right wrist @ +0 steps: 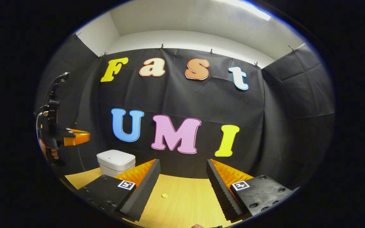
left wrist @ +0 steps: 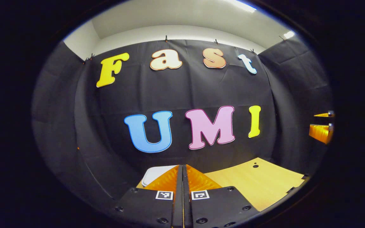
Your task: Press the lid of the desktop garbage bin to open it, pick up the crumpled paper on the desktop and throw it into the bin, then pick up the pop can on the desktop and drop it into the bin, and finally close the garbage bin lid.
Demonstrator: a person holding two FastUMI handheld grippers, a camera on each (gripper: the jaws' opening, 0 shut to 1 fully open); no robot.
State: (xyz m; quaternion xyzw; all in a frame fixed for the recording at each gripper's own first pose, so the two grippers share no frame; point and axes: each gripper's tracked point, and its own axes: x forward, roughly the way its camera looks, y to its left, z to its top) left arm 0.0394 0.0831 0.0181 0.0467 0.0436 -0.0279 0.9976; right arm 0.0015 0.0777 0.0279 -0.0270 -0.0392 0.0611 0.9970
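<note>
Hovering with fingers pressed together, left gripper point(left wrist: 182, 177) seems poised to press the closed bin point(right wrist: 116, 162) just beyond its tips, while right gripper point(right wrist: 182, 180), spread empty, waits above desktop point(right wrist: 182, 202).

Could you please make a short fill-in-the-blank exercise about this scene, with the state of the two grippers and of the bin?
1. The left gripper has its two fingers pressed ____.
2. The right gripper holds its fingers wide ____.
3. The lid of the white garbage bin is ____.
4. The bin stands on a ____ desktop.

Missing words: together; apart; closed; wooden
</note>
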